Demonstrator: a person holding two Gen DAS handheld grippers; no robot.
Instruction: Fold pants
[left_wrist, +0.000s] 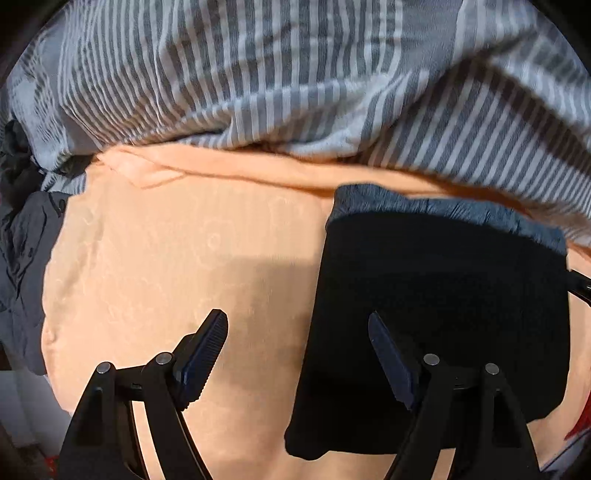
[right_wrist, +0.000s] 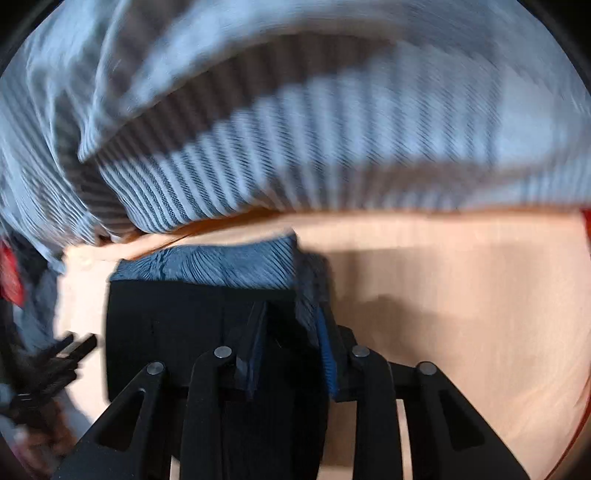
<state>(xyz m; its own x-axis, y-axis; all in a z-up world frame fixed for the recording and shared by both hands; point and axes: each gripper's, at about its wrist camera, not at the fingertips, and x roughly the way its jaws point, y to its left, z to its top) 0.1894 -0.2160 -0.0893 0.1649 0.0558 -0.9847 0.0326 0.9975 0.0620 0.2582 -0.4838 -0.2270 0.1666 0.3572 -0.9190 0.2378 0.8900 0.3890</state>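
1 dark folded pants (left_wrist: 436, 314) rectangle

No readable text, labels, brands or numbers anywhere in either wrist view; right view blurred.

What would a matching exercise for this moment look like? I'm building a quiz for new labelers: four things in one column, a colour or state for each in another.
Things:
1. pants
2. sheet
3. left claw
4. right claw

Colours or states:
A. peach, spread flat under the rest
B. closed on the cloth's edge
C. open, holding nothing
D. black, folded, grey ribbed waistband at the far end

Pairs: 1-D, 2-A, 3-C, 4-B
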